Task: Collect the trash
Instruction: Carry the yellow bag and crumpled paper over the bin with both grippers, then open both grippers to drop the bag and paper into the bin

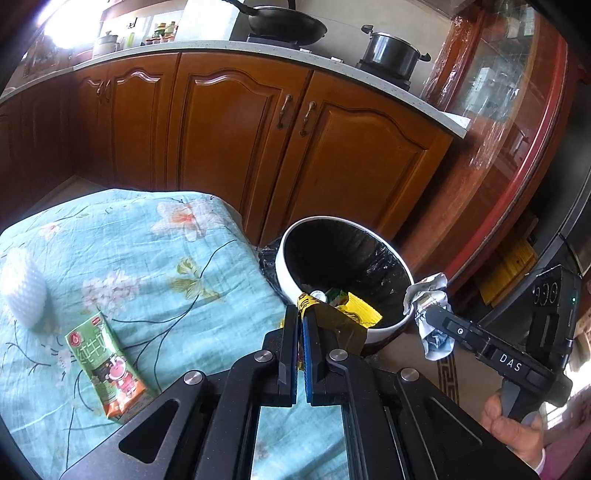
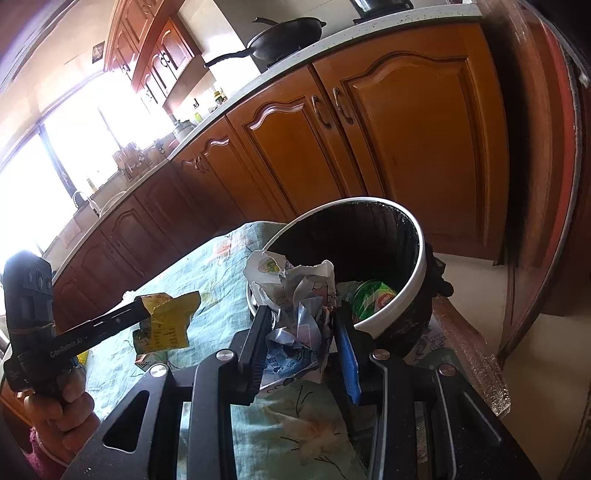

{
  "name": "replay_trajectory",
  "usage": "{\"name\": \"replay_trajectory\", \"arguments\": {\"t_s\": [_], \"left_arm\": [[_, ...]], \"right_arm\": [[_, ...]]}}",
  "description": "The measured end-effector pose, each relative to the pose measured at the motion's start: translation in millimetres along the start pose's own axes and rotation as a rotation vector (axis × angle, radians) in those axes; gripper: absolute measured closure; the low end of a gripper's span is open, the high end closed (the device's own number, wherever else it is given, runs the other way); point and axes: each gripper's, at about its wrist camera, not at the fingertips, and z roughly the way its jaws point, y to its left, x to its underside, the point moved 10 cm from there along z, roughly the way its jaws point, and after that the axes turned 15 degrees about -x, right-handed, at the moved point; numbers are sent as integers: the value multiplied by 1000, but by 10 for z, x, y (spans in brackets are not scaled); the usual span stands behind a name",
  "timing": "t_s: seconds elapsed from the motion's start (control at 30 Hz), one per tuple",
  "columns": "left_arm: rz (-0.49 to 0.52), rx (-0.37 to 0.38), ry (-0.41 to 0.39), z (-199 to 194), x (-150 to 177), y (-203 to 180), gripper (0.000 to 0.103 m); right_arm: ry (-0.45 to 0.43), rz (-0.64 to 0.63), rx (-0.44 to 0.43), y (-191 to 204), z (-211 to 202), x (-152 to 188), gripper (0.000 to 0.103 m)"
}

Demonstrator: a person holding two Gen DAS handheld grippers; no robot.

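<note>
A white-rimmed trash bin [image 1: 291, 236] with a black liner stands beside the table; it also shows in the right wrist view [image 2: 417, 266] and holds several wrappers. My left gripper [image 1: 301, 317] is shut on a yellow wrapper [image 1: 343, 321] near the bin's rim; the wrapper also shows in the right wrist view [image 2: 166, 321]. My right gripper [image 2: 301, 314] is shut on crumpled white paper [image 2: 291, 295] at the bin's near edge; the paper also shows in the left wrist view [image 1: 428, 314]. A green milk carton [image 1: 107, 365] lies on the floral tablecloth [image 1: 147, 251].
A white foam piece [image 1: 22, 284] sits at the table's left. Wooden kitchen cabinets [image 1: 240, 140] stand behind, with a wok [image 1: 284, 22] and a pot [image 1: 391, 51] on the counter. A glass-fronted wooden cabinet [image 1: 517, 110] is at the right.
</note>
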Motion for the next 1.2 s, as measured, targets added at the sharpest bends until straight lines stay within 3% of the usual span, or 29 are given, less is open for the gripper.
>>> {"name": "replay_trajectory", "arguments": {"t_s": [0.37, 0.87, 0.93, 0.97, 1.03, 1.2], "left_arm": [[57, 1, -1, 436, -382, -338, 102], [114, -21, 60, 1134, -639, -628, 102], [116, -22, 77, 1196, -626, -643, 97], [111, -21, 93, 1235, -617, -652, 92], [89, -27, 107, 1277, -615, -627, 67], [74, -29, 105, 1297, -601, -579, 66]], "right_arm": [[-3, -12, 29, -204, 86, -287, 68], [53, -10, 58, -496, 375, -446, 64], [68, -9, 56, -514, 427, -460, 61], [74, -9, 54, -523, 450, -465, 53], [80, -1, 48, -538, 476, -472, 39], [68, -7, 59, -545, 421, -480, 39]]}}
